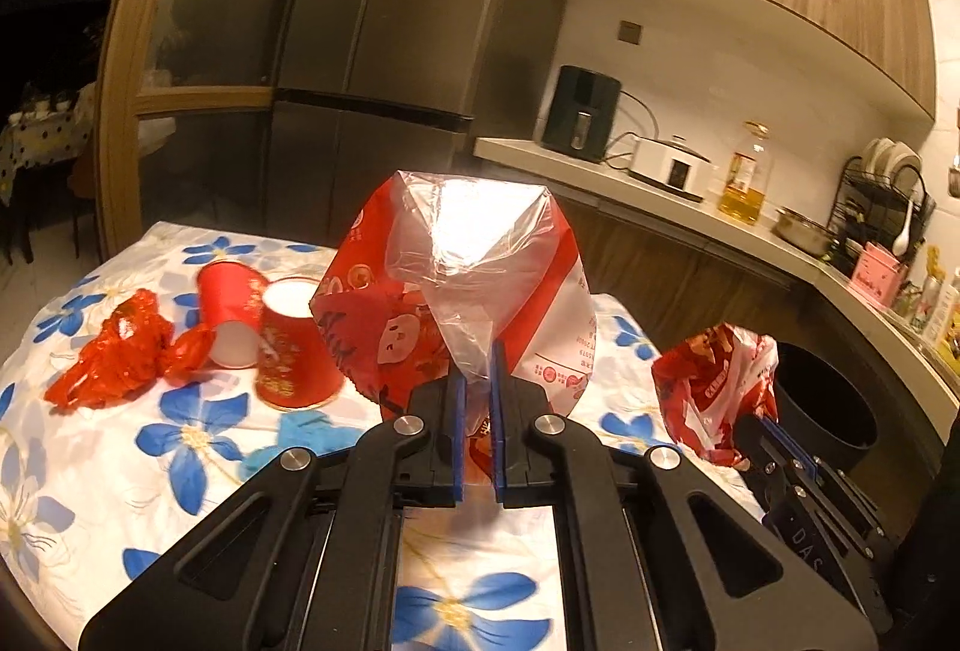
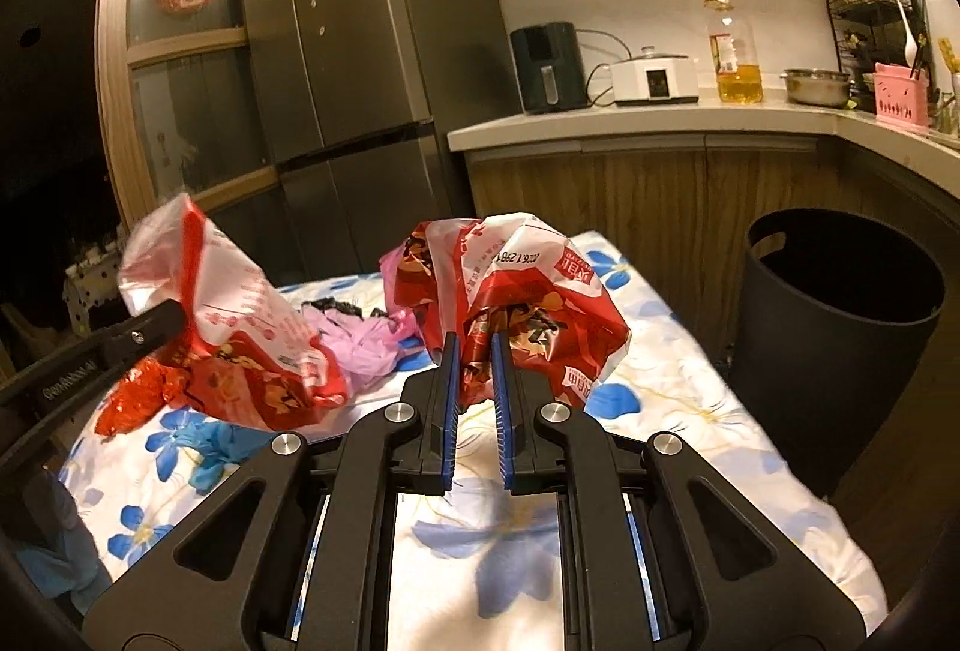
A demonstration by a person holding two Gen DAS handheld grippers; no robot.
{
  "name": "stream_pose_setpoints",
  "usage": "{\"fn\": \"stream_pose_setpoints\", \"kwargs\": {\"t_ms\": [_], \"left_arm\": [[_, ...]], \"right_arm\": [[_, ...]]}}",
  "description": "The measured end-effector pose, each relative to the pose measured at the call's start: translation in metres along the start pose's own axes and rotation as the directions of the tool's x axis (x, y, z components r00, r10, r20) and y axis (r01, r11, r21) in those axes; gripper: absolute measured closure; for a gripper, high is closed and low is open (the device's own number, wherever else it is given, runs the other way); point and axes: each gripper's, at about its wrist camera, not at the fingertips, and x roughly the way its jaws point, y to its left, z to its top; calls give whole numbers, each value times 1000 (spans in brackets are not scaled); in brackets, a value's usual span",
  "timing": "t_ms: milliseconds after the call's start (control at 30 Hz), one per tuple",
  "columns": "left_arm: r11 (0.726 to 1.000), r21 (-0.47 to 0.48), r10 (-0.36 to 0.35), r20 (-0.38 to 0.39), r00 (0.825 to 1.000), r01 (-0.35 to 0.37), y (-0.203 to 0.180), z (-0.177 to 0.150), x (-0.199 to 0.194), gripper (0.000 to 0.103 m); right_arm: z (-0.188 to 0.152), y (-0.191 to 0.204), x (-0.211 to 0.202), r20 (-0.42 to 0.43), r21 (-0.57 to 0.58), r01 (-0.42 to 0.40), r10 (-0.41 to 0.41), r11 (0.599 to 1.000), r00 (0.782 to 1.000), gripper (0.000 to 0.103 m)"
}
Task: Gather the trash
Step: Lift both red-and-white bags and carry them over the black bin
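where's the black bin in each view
Left wrist: bin at the right edge, beyond the table, partly behind the right gripper's wrapper.
Right wrist: bin large at right, beside the table under the counter.
Shared landmark: oil bottle on the counter.

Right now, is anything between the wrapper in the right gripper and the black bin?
Nothing visible. The right gripper holds the crumpled wrapper above the table, and the black bin stands open beyond the table's right edge with only clear space between.

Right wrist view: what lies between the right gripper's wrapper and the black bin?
Only bare flowered tablecloth between crumpled wrapper and black bin.
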Motion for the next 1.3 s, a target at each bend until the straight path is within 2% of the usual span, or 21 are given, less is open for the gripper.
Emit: {"fn": "stream_pose_setpoints", "kwargs": {"t_ms": [500, 733, 1000, 1300], "left_arm": [[990, 74, -118, -24, 993, 119, -71, -9, 8, 97], [974, 130, -185, -14, 983, 186, -113, -2, 16, 97], [935, 188, -299, -42, 953, 301, -175, 2, 36, 97], [875, 238, -419, -64, 906, 421, -247, 7, 62, 97]], "right_arm": [[11, -49, -34, 53, 46, 56, -58, 997, 997, 93], [23, -77, -45, 106, 52, 123, -128, 991, 986, 93], [42, -132, -52, 153, 93, 244, -256, 965, 955, 93], [56, -183, -48, 160, 118, 330, -346, 936, 924, 93]]}}
